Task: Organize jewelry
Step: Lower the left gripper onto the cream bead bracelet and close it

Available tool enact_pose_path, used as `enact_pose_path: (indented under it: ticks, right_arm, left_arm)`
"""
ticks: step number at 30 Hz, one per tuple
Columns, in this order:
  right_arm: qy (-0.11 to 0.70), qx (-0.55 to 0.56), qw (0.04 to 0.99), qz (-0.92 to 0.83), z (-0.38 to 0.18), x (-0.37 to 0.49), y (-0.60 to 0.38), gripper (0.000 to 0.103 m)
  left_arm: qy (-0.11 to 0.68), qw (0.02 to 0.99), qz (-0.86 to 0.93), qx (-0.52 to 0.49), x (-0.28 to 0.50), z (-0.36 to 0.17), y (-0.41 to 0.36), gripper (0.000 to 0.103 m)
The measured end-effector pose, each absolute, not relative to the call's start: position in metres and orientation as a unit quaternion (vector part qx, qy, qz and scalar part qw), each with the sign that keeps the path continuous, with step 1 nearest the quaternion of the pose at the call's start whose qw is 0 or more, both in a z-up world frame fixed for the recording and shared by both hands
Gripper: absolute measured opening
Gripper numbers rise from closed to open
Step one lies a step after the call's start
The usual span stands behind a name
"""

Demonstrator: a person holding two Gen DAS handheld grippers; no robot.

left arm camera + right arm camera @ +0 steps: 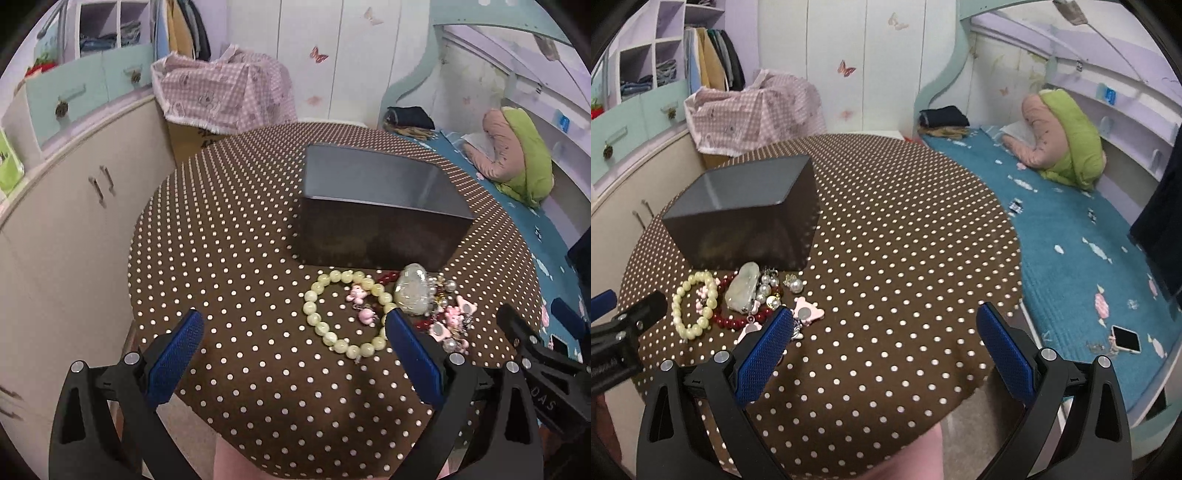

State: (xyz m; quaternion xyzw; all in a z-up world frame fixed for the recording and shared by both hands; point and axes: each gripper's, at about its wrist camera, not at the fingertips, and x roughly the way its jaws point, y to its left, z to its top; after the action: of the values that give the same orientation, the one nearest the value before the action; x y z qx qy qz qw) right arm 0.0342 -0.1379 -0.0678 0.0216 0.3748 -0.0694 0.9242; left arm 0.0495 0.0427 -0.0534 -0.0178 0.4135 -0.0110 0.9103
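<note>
Bedroom setting: round worktop (229, 236) under a brown cloth with white dots, cupboards to the left, a bed with a blue cover (1071, 236) to the right.

Item 1. Left hand-held gripper (295, 343): blue-padded jaws spread wide, nothing between them, hovering at the near edge of the worktop just short of the jewelry.

Item 2. Pale green bead bracelet (345, 312): lies flat in an open ring, near side of the heap. Judged light, the beads hard and smooth, likely slippery; the strand probably flexes. Best taken by pinching across one or two beads on the near arc, where it lies clear of the rest.

Item 3. Dark box (380, 210): open-topped, far side of the jewelry, close behind it. Presumed destination.

Item 4. Red bead bracelet (738, 319): partly under other pieces; may drag neighbours if lifted first.

Item 5. Pale jade-like pendant (740, 290): rests over the red beads. Judged the heaviest and most breakable piece; grip across its narrow width.

Item 6. Pearl and metal charms (772, 288), pink clips (807, 312): small, light, tangled; chains likely snag.

Item 7. Right hand-held gripper (886, 343): jaws spread, empty, its left finger (764, 350) just beside the pink clips.
</note>
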Motion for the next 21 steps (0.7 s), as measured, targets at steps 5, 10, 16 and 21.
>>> enact_pose_path:
  ticks: [5,10,16,21]
  right_arm:
    - [0.387,0.024,0.919,-0.066,-0.077,0.044,-0.138,0.096]
    - [0.395,0.021,0.916,-0.067,-0.084,0.049,-0.138,0.096]
    - [0.405,0.025,0.911,-0.069,-0.089,0.056,-0.141,0.096]
    - [0.404,0.029,0.912,-0.059,-0.089,0.059,-0.142,0.096]
  left_arm:
    - [0.441,0.897,-0.018,-0.035,0.065,-0.067,0.049,0.095]
    - [0.446,0.893,-0.026,-0.053,0.073,-0.078,0.049,0.087]
    - [0.447,0.892,-0.052,-0.053,0.080,-0.083,0.049,0.070]
    - [0.448,0.894,-0.016,-0.011,0.081,-0.079,0.044,0.019]
